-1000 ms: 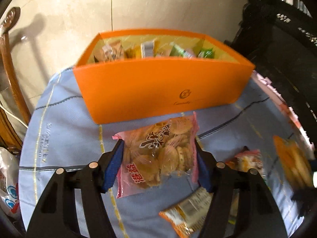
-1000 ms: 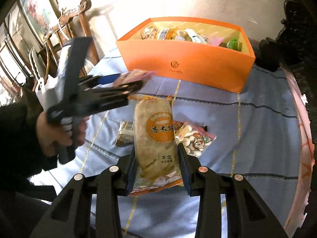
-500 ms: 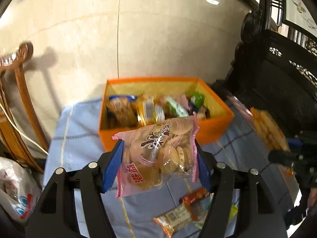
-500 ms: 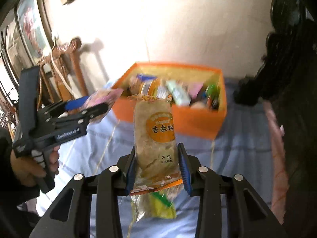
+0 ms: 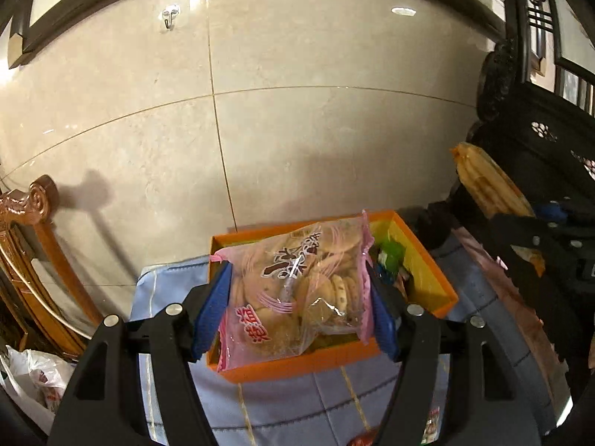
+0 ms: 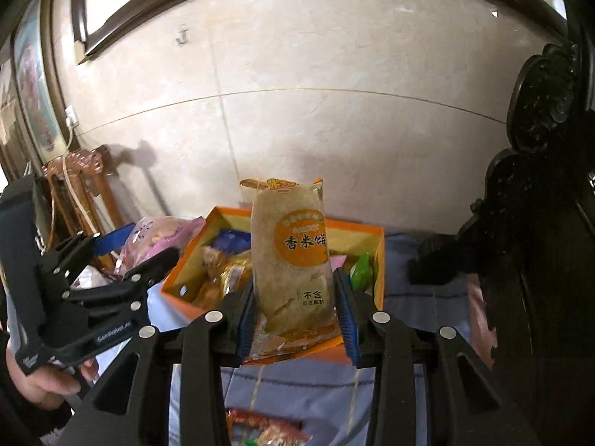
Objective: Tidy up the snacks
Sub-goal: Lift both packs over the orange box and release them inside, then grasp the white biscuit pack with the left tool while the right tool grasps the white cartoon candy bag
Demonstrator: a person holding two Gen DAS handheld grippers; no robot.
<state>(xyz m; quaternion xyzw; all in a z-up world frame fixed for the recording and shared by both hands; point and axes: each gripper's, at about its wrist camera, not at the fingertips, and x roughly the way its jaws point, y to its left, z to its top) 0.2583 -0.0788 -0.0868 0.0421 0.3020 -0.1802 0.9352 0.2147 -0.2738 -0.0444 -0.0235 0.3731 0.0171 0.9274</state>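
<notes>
Left gripper (image 5: pixel 297 308) clamped on a pink biscuit bag (image 5: pixel 297 293), blue pads pressing both its sides, held in the air above the near half of the orange box (image 5: pixel 297 366). Right gripper (image 6: pixel 295 310) clenched on a tall rice-cracker packet (image 6: pixel 292 260), upright, also raised over the box's near wall. Box open-topped, standing at the far edge of the blue tablecloth (image 5: pixel 334 409) close to the tiled wall (image 5: pixel 297 111), already holding several wrapped snacks (image 6: pixel 223 267). More packets, blurred and perhaps two or three, lying on the cloth near its front edge (image 6: pixel 267 427).
</notes>
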